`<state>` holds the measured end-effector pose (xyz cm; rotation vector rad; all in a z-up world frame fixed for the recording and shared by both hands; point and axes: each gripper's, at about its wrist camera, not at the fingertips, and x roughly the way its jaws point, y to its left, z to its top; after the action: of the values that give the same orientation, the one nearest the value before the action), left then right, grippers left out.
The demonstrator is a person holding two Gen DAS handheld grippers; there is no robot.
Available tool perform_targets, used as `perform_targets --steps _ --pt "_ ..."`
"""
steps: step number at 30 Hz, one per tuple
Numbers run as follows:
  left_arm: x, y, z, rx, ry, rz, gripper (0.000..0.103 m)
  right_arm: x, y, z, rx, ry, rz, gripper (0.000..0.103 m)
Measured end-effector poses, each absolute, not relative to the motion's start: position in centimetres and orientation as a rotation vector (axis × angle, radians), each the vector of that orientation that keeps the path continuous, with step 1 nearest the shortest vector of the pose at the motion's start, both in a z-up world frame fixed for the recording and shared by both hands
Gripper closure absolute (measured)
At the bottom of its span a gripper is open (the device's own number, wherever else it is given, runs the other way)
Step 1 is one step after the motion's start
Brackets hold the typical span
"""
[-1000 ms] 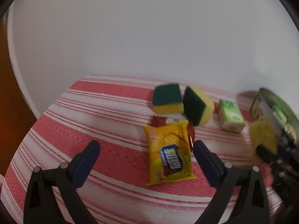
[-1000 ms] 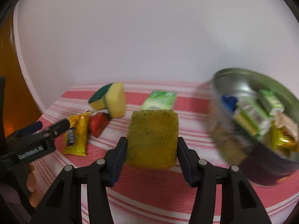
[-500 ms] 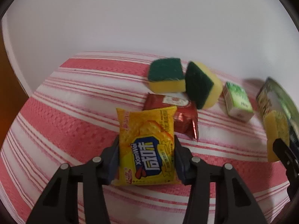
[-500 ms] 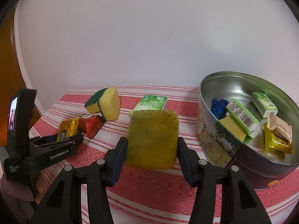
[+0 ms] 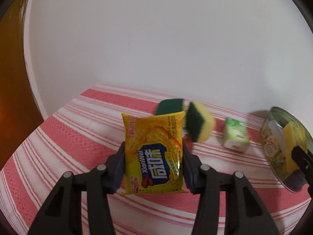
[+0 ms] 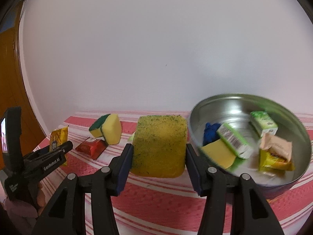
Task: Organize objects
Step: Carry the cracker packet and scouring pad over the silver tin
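Black claw [image 6: 158, 152] — blue pads, silver screws

The yellow snack packet [image 5: 154, 152] reads "XianWei" (with Chinese characters); the left hand-held gripper [image 6: 58, 157] reads "GenRobot.AI".

tabletop cloth [image 5: 74, 137]: red-pink with white stripes | snack packet [image 5: 154, 154]: yellow, blue label, white lettering | sponges [image 5: 197, 125] behind packet: dark green on pale yellow | carton [image 5: 235, 137] right of sponges: green and white | scouring pad [image 6: 158, 146]: yellow, green-speckled | tin [image 6: 234, 105]: silver inside | wrapper [image 6: 92, 148] left of pad: red
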<state>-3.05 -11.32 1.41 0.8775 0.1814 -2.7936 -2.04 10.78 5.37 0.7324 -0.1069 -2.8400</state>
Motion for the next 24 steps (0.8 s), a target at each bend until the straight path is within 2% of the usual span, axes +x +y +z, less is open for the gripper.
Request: perform_targets --steps 24 --pt "-4.0 3.8 5.5 0.771 -0.016 -3.026 0.053 -2.1 20.9 7.2 0.653 -0.182 -3.011 0.047"
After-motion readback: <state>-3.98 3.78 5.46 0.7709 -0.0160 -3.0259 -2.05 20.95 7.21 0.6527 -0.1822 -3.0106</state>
